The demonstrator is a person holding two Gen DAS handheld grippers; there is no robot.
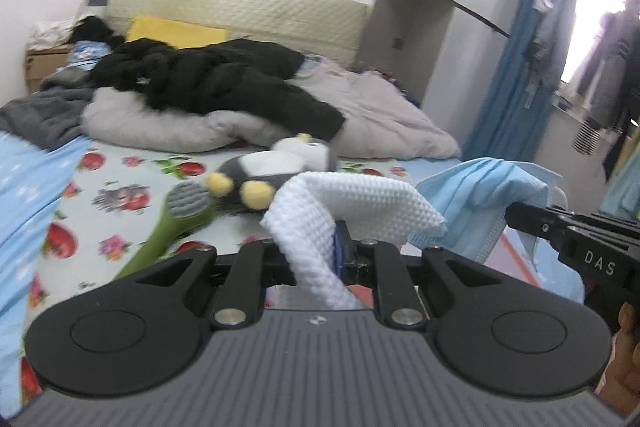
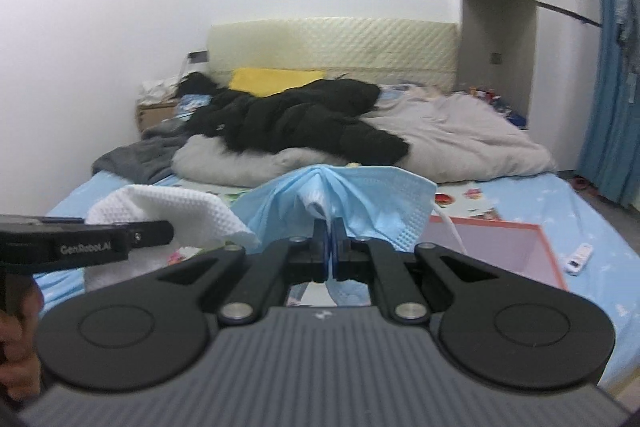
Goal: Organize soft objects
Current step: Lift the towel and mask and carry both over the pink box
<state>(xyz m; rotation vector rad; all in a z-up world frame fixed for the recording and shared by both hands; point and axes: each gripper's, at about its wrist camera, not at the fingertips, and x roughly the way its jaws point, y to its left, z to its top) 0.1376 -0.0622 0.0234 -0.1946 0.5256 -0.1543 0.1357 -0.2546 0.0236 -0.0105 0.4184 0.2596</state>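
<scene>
My left gripper (image 1: 338, 247) is shut on a white waffle-textured cloth (image 1: 360, 207), held above the bed; the cloth also shows in the right wrist view (image 2: 168, 215). My right gripper (image 2: 329, 243) is shut on a blue face mask (image 2: 360, 199), which shows in the left wrist view (image 1: 480, 195) just right of the cloth. The two grippers are side by side. A grey and white plush penguin (image 1: 272, 167) with yellow feet lies on the floral sheet beyond the cloth. A green brush (image 1: 172, 223) lies beside it.
A pink open box (image 2: 504, 247) sits on the bed below the mask, a white remote (image 2: 578, 257) to its right. A black jacket (image 2: 296, 119) lies on a grey duvet (image 2: 460, 143) at the bed's head. A blue curtain (image 2: 612, 67) hangs at right.
</scene>
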